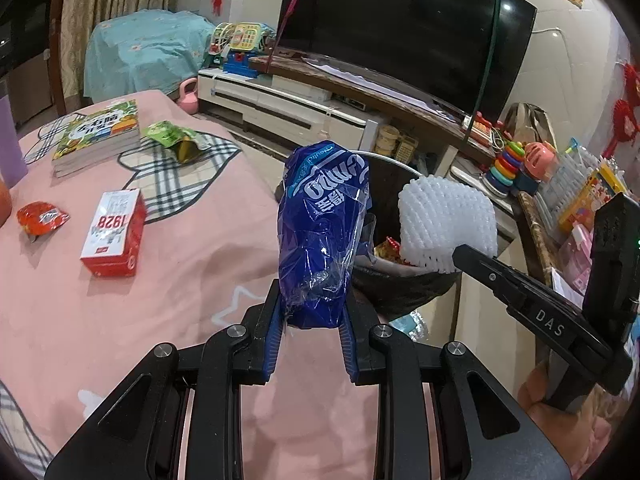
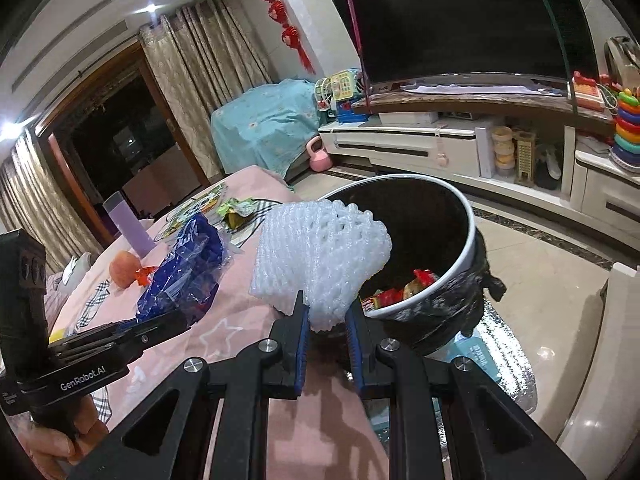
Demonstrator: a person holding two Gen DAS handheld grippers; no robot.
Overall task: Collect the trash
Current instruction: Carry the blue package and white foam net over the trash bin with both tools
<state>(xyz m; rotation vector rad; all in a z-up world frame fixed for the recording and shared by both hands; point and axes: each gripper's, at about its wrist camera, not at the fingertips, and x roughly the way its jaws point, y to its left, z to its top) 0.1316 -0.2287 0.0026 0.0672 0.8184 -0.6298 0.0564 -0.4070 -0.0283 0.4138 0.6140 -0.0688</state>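
My left gripper [image 1: 310,312] is shut on a crumpled blue plastic wrapper [image 1: 322,232] and holds it above the pink table edge, beside the bin; the wrapper also shows in the right wrist view [image 2: 184,272]. My right gripper [image 2: 326,316] is shut on a white foam net [image 2: 320,256] at the rim of the black-lined trash bin [image 2: 468,240]. The foam net also shows in the left wrist view [image 1: 448,224], over the bin [image 1: 400,288]. Red wrappers [image 2: 400,292] lie inside the bin.
On the pink tablecloth [image 1: 180,280] lie a red-and-white box [image 1: 114,238], an orange snack packet [image 1: 40,218], a green packet [image 1: 174,138] and stacked books [image 1: 98,136]. A purple cup [image 2: 128,226] and an orange fruit [image 2: 124,268] stand further back. A TV cabinet [image 2: 440,144] is behind.
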